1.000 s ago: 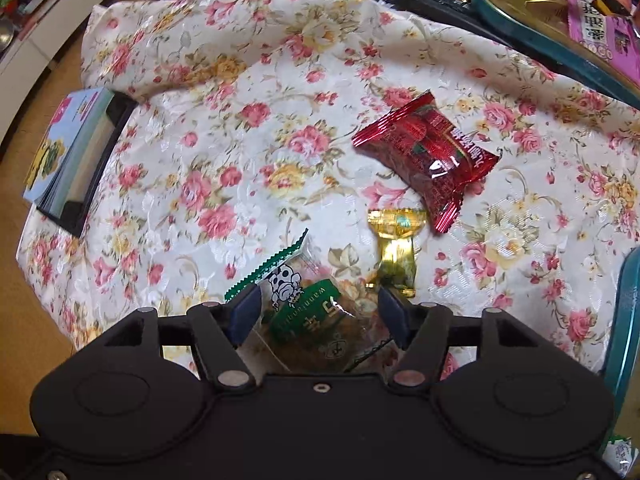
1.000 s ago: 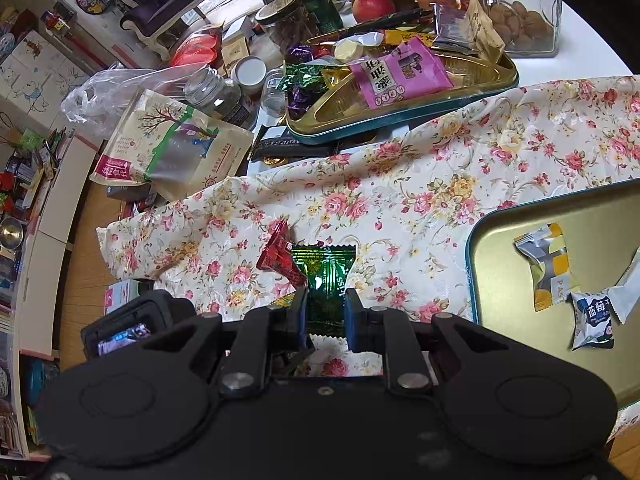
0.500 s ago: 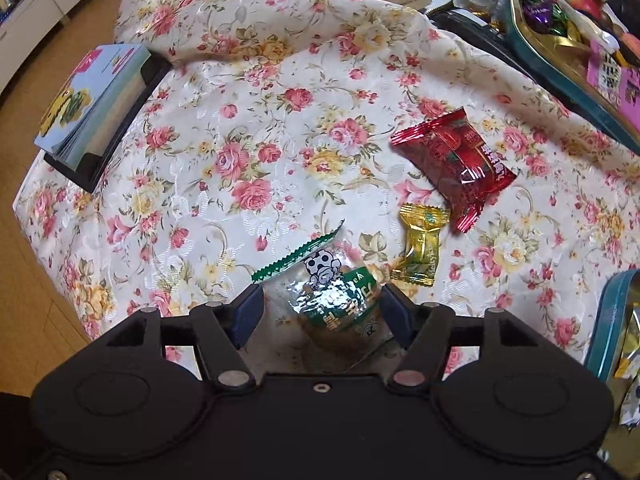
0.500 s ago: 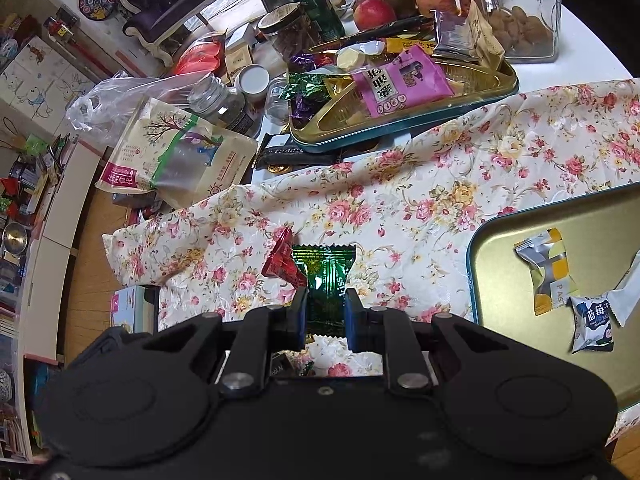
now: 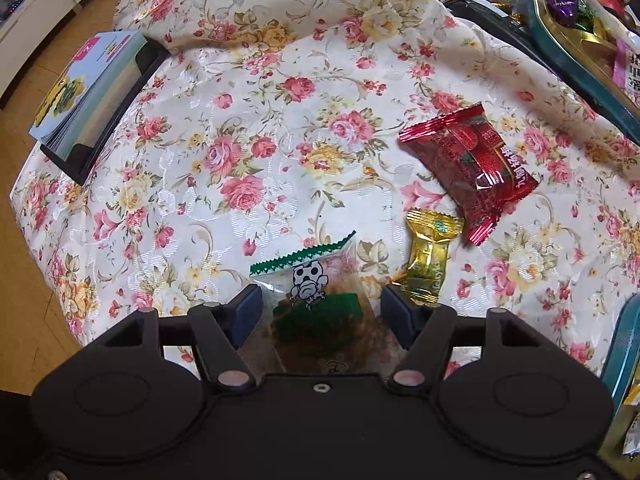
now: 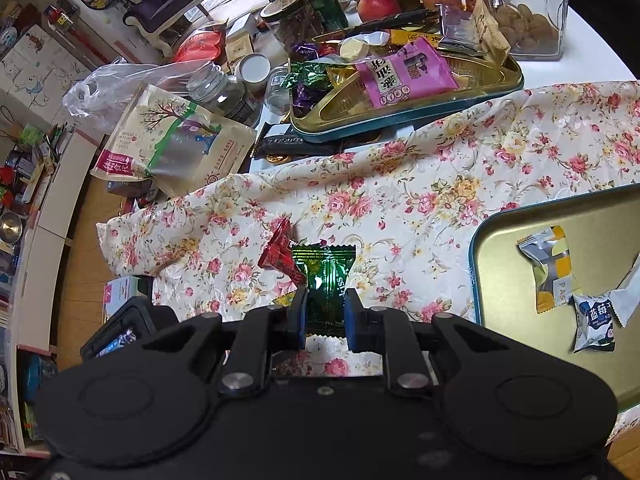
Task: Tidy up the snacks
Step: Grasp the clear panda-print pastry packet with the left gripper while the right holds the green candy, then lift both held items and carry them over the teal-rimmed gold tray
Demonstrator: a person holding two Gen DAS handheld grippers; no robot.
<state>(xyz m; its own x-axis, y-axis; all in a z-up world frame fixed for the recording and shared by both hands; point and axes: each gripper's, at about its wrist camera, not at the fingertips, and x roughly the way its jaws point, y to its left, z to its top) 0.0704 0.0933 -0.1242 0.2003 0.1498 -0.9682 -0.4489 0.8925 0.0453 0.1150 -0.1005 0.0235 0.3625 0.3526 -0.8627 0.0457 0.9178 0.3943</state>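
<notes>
Between our left fingers (image 5: 320, 312), which stand spread and have just been opening a little wider, lies the clear biscuit packet with the green serrated edge (image 5: 316, 300), flat on the floral cloth (image 5: 248, 128) with neither pad touching it. If we close from here, we judge the slippery film could crumple or squirt forward, since the fingers straddle only its near half. Just outside the right-hand finger sits the gold candy (image 5: 430, 256), and beyond it the red packet (image 5: 468, 168); a sloppy closing could nudge the gold one or catch it too.

Our right fingers (image 6: 325, 312) pinch the green foil candy (image 6: 326, 280) by its middle, held above the cloth. The grip is narrow, so the candy could twist out on the way to the gold tray (image 6: 504, 264), off to the right.

Both hands point steeply down at the desk, the left more so.
</notes>
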